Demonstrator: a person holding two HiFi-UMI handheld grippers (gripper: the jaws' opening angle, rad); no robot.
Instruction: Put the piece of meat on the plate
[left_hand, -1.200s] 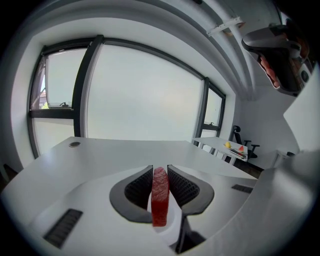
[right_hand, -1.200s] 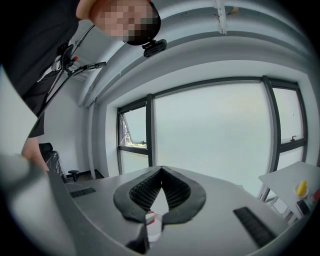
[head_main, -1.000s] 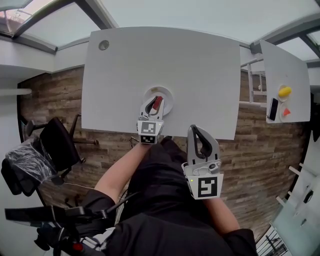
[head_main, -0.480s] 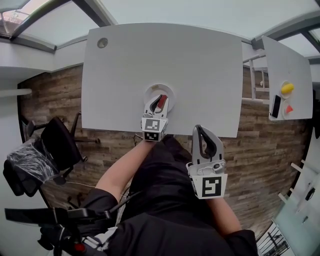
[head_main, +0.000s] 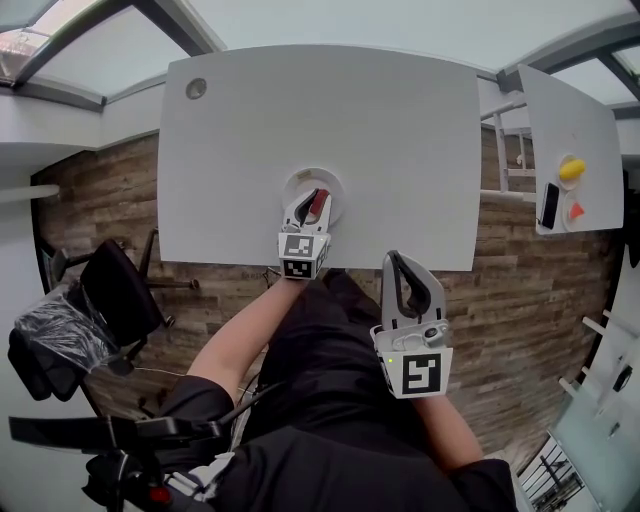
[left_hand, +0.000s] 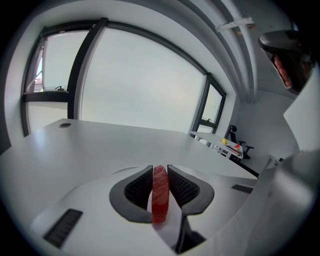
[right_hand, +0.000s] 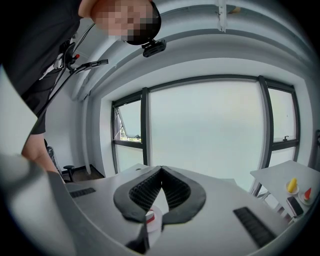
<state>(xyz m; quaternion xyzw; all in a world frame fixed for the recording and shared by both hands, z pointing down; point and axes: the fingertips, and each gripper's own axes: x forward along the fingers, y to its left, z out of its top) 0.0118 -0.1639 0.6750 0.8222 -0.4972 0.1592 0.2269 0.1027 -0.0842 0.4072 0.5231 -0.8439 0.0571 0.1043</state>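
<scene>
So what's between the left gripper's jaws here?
The piece of meat, a red slice pinched upright by the left gripper, over the plate; clearest in the left gripper view.

1. Plate (head_main: 288, 188) sits on the table (head_main: 380, 120), near its front edge, roughly mid-width
2. Piece of meat (head_main: 318, 205) between the left gripper (head_main: 312, 197) jaws, over the plate
3. Right gripper (head_main: 397, 262) right of the left one, before the table's front edge
4. Side table (head_main: 580, 110) far right, phone (head_main: 549, 206) on it
5. Chair (head_main: 120, 290) front-left of the table
</scene>
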